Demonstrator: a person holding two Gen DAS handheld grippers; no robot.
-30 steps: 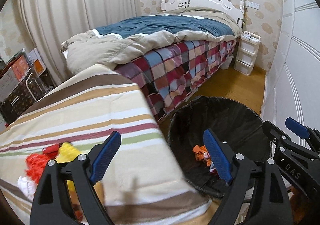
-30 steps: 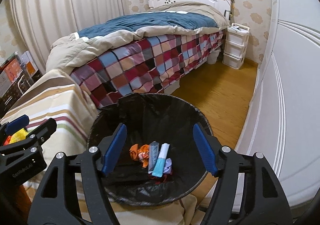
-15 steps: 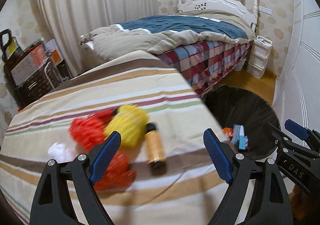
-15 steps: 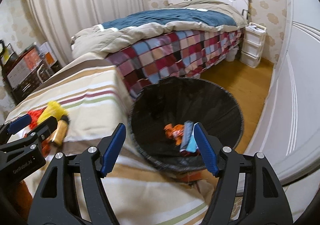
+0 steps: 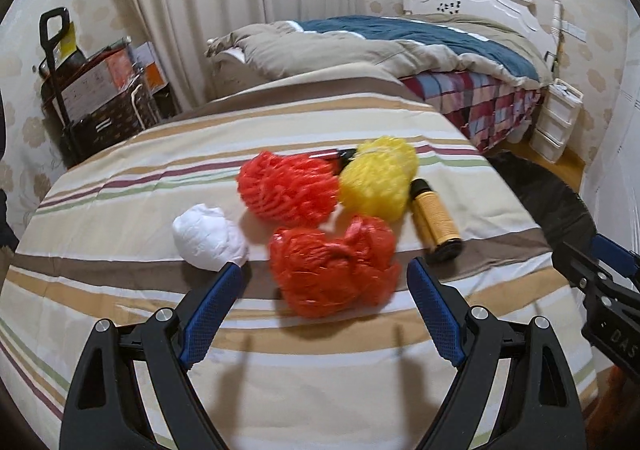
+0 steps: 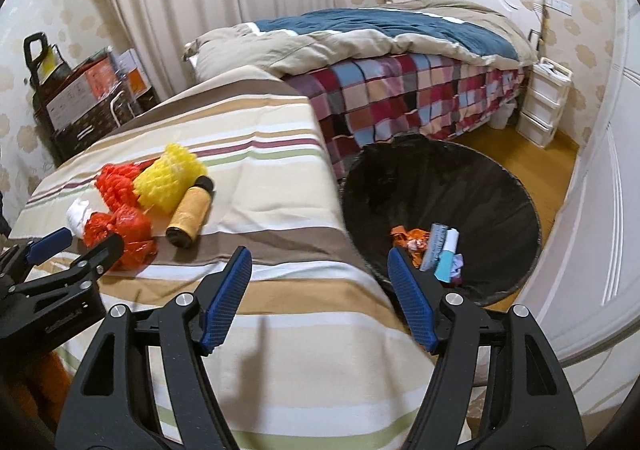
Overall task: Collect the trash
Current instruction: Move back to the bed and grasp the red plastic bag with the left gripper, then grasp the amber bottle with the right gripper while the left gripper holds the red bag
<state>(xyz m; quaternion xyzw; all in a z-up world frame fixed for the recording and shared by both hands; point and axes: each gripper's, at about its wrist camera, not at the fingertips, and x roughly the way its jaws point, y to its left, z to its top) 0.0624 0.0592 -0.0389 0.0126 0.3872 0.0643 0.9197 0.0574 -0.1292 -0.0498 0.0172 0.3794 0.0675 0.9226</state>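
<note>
We take the nearest piece first and come down over it so both pads close on its bulk, not on the striped cloth [image 5: 120, 314].

From the left: the white paper wad [image 5: 208, 236] sits at eleven o'clock of our left gripper [image 5: 326, 310], just beyond its left finger. The red plastic bag [image 5: 332, 270] lies at twelve, between the spread, empty fingers but not touched. The brown bottle [image 5: 436, 222] is at one o'clock. Our right gripper [image 6: 320, 296] is likewise spread and empty, the bin [image 6: 520, 206] at two o'clock.
</note>
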